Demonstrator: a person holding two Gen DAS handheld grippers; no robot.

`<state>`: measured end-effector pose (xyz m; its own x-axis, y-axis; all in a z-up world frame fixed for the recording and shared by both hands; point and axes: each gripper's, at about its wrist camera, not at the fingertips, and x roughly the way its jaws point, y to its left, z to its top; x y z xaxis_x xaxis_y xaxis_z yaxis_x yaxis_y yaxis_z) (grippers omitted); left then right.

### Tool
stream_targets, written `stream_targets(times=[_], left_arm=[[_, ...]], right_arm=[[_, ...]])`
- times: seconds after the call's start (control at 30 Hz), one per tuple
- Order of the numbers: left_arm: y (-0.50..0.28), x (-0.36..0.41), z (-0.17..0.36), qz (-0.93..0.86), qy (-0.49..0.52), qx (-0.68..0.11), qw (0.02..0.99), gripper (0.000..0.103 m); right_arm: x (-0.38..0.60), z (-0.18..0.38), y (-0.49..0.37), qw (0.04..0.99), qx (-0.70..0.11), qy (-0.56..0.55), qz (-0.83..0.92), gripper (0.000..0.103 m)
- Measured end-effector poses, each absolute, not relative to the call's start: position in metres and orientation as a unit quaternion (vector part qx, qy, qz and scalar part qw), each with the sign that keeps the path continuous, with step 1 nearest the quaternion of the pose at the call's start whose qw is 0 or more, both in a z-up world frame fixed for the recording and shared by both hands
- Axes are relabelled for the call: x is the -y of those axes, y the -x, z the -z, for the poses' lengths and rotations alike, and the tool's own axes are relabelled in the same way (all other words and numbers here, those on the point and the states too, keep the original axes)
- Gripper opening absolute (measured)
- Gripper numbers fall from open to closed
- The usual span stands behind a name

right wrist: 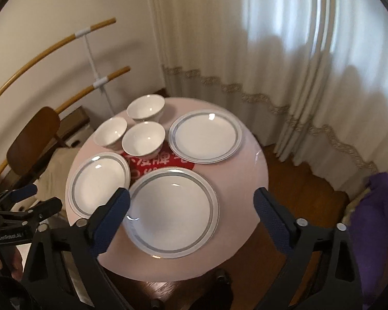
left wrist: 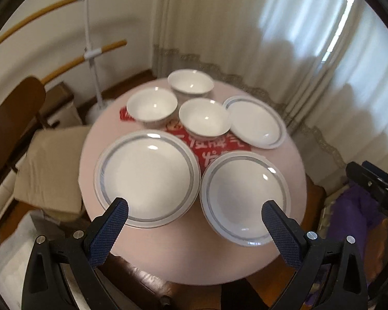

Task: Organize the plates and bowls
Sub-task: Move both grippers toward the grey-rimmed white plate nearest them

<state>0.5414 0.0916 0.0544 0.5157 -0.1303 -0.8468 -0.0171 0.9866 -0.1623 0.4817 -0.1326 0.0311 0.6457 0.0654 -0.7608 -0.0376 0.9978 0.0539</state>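
left hand-held gripper: jaws wide apart, holding nothing | right hand-held gripper: likewise

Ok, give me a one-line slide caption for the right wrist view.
Open right gripper above a round pink table holding three blue-rimmed plates and three white bowls.

Each gripper, the left gripper and the right gripper, has a black plastic frame with round silver screws and two fingers covered by dark blue textured pads, and white lettering, too small to read, marks the black body at nine o'clock in the right wrist view.
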Motion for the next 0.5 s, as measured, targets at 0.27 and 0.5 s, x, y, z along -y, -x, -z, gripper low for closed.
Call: stream_targets(times=[0.27, 0.5], left_arm=[[-0.599, -0.059, -0.022, -0.087, 0.154, -0.542, 0.822, 0.092], [-0.616, -0.040, -0.006, -0.166, 0.176, -0.578, 0.779, 0.092]], right_arm=[[0.188, 0.049, -0.563, 0.837, -0.528, -0.011, -0.143, 0.080], [0.196, 0.094, -0.593, 0.791, -0.572, 0.014, -0.216, 0.076]])
